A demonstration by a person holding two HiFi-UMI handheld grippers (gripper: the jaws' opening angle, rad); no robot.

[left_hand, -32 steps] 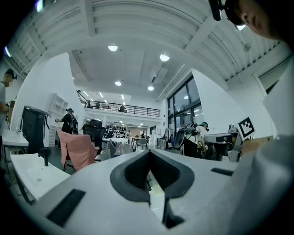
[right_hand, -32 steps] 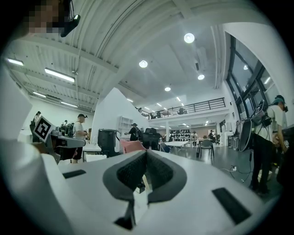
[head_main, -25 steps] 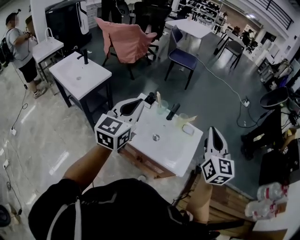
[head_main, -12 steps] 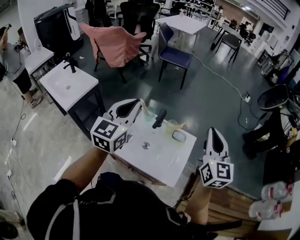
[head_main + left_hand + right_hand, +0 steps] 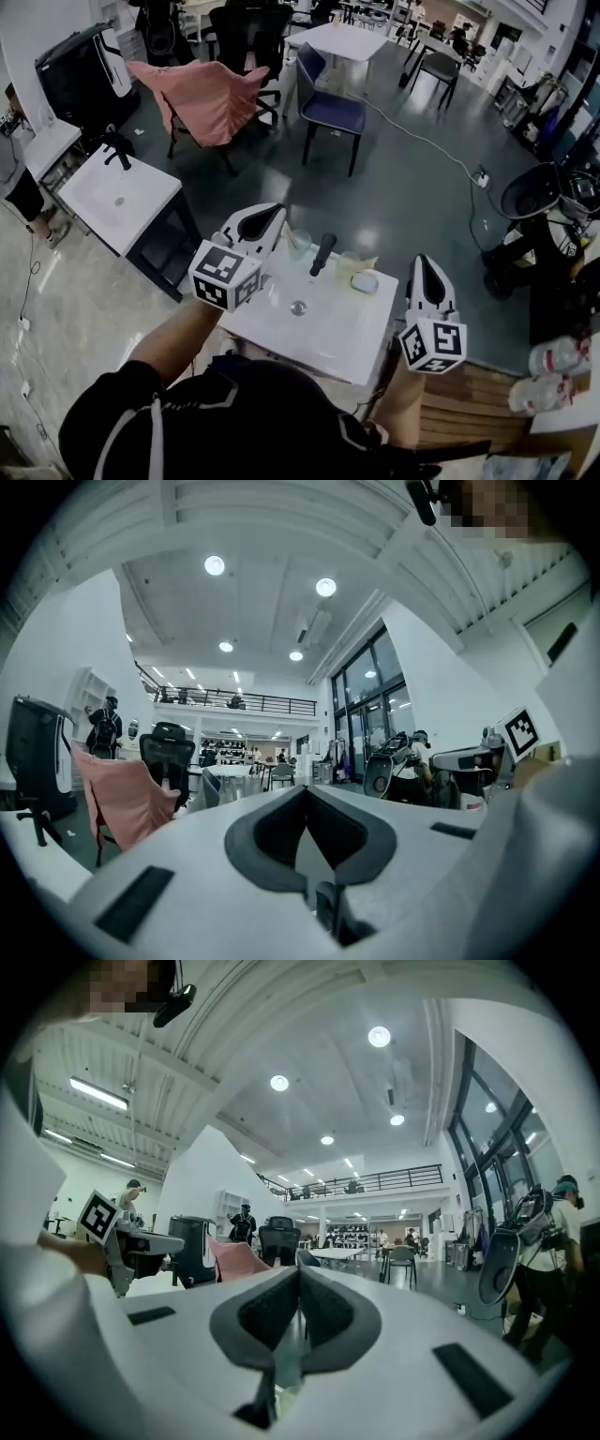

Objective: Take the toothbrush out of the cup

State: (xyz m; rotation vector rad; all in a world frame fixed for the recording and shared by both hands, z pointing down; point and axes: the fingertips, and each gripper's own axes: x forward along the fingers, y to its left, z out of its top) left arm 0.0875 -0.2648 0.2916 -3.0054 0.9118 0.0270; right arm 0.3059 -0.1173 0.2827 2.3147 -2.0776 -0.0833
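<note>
A clear cup with a pale toothbrush leaning in it stands at the back of a white washbasin, left of the black tap. My left gripper is shut and empty, level, with its tip just left of the cup and apart from it. My right gripper is shut and empty too, beyond the basin's right edge. The left gripper view shows its jaws pressed together against the far room. In the right gripper view the jaws are likewise together. Neither gripper view shows the cup.
A second yellowish cup and a white soap-like lump sit right of the tap. Another white basin stand is at the left. A pink-draped chair and a blue chair stand beyond. Water bottles lie at the right.
Both grippers have advanced towards the basin's back, still shut. The left one's tip now lies beside the cup. The basin sits lower and nearer in the head view.
</note>
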